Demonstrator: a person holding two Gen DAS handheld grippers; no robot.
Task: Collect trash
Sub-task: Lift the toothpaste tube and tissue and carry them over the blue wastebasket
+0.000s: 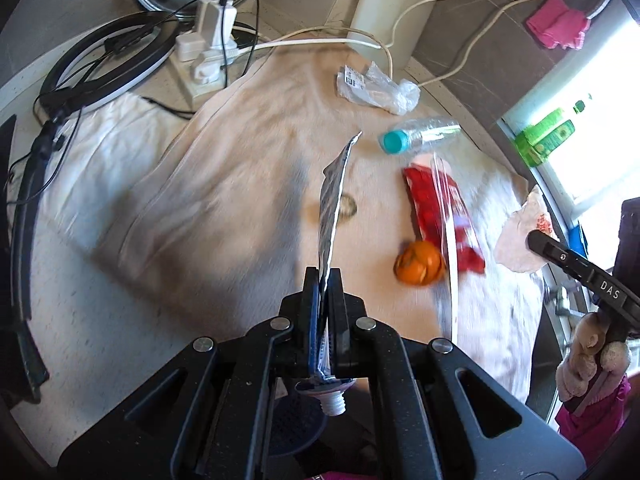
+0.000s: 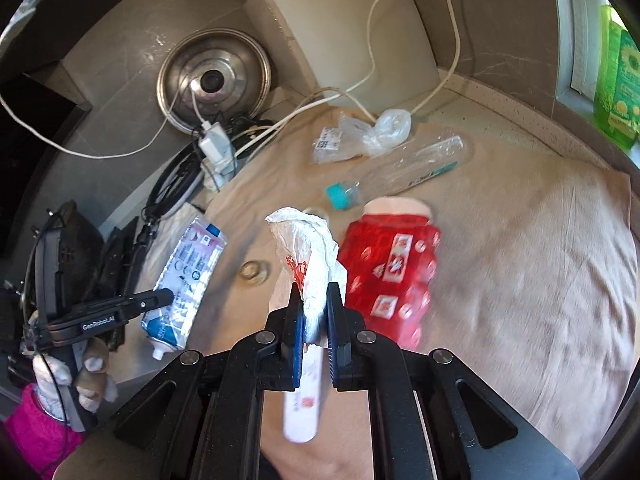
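Note:
My left gripper (image 1: pixel 324 278) is shut on a flattened toothpaste tube (image 1: pixel 334 196), seen edge-on above the beige cloth (image 1: pixel 224 184). The right wrist view shows the same tube (image 2: pixel 188 276) from its flat side, in the left gripper (image 2: pixel 160 300). My right gripper (image 2: pixel 314 302) is shut on a crumpled white paper wrapper (image 2: pixel 306 248), which also shows at the right of the left wrist view as the white wrapper (image 1: pixel 520 236). On the cloth lie a red wrapper (image 2: pixel 392 280), an orange peel (image 1: pixel 420 266), a clear bottle (image 2: pixel 404 172) with a teal cap, and a crumpled clear plastic bag (image 2: pixel 360 136).
A power strip (image 1: pixel 208 52) with plugs and cables, a ring light (image 1: pixel 108 60) and a steel pot lid (image 2: pixel 214 80) crowd the back left. A white cutting board (image 2: pixel 348 32) leans on the wall. Green bottles (image 2: pixel 618 76) stand on the sill at right. A small clear ring (image 2: pixel 254 272) lies on the cloth.

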